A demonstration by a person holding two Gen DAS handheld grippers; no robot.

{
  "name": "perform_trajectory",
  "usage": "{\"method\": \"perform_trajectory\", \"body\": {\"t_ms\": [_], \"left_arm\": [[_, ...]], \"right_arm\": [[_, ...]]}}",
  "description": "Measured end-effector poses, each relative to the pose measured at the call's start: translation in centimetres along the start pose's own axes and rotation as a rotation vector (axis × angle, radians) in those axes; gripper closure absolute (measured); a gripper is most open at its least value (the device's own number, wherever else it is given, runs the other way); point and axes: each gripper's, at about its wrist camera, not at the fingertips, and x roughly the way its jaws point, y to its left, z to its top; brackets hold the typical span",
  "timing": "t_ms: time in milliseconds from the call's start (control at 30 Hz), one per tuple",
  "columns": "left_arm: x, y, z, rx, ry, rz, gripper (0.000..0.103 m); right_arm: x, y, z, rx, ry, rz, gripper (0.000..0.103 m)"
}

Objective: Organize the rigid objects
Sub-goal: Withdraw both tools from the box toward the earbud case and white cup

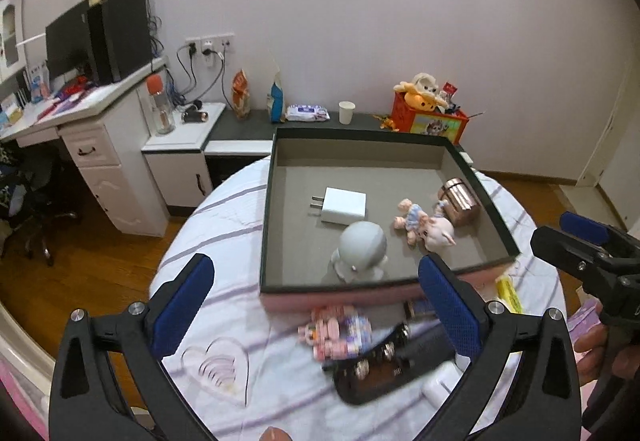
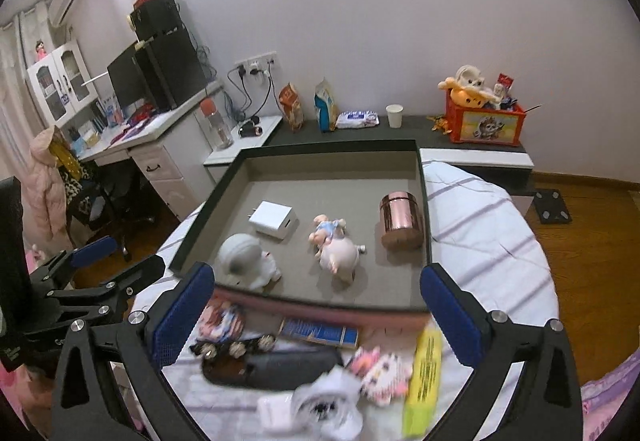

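Observation:
A shallow box (image 1: 267, 225) with a dark rim and grey floor lies on a round table under a white striped cloth (image 2: 480, 241). In it are a white charger (image 1: 344, 205), a round grey-white figurine (image 1: 362, 245), a pink pig doll (image 2: 336, 249) and a copper tin (image 2: 400, 221). In front of the box lie a pink block toy (image 1: 336, 329), a black case (image 1: 384, 365), a blue packet (image 2: 320, 333), a yellow tube (image 2: 424, 369) and a pink-white plush (image 2: 380, 369). My left gripper (image 1: 316, 261) and right gripper (image 2: 316, 271) hover over these, both open and holding nothing.
Behind the table stand a low dark shelf (image 1: 248, 125) with snack bags, a paper cup (image 1: 346, 112) and a red toy box (image 1: 428, 119). A white desk with a monitor (image 1: 68, 41) is at the left. Wood floor (image 2: 592, 249) surrounds the table.

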Motion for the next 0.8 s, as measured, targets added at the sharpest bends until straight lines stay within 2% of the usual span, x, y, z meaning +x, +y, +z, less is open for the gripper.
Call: {"method": "perform_trajectory", "body": {"t_ms": [300,567,800], "left_arm": [[-5.9,-0.9,-2.7,0.003,-0.035,-0.004,0.000],[-8.8,-0.9,-5.4,-0.011,-0.035,-0.008,0.000],[-9.8,-0.8,-7.6,-0.019,-0.014,-0.002,0.000]], "right_arm": [[-5.1,2.0,-3.9,-0.018,-0.033,-0.029,0.000],[-7.8,2.6,-7.1,-0.013,-0.033,-0.026,0.000],[-9.1,2.6,-9.3,-0.010,-0.020,-0.023,0.000]]}}
